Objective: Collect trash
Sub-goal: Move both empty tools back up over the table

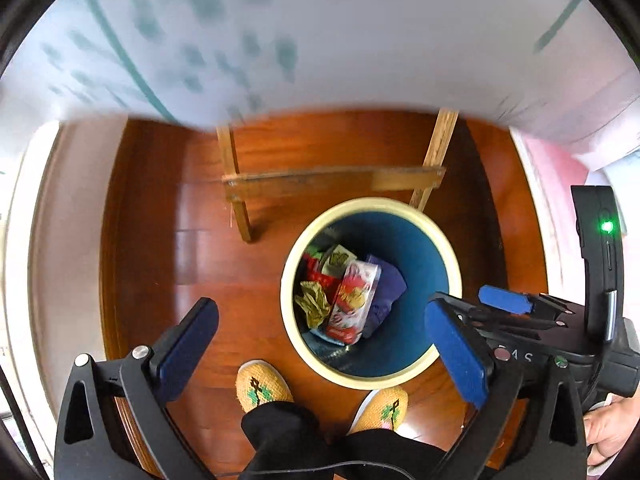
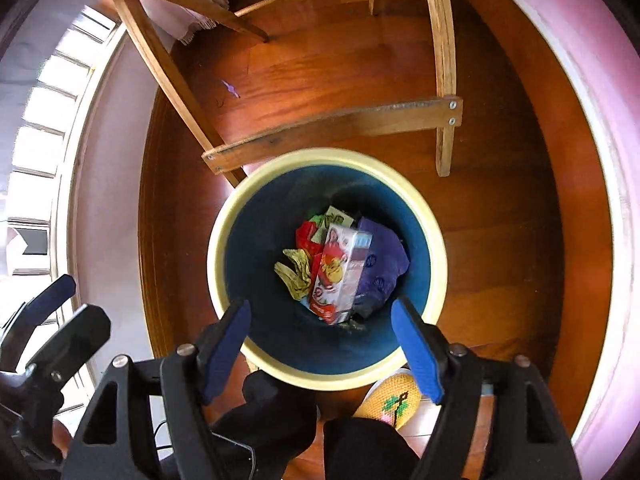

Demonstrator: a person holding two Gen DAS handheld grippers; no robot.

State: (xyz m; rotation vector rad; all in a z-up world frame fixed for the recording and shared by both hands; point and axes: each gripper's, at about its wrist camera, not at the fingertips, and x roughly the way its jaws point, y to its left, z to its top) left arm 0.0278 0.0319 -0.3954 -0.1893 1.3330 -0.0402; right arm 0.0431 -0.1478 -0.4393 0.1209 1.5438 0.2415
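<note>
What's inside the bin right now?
The bin holds a red-and-white carton on top, with a purple bag, a crumpled olive wrapper and red packaging beside it. Anything under that pile is covered.

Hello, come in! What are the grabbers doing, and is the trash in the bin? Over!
Left gripper open, empty. Right gripper open, empty, above the bin. Carton and wrappers lie inside. Nothing in the way.
</note>
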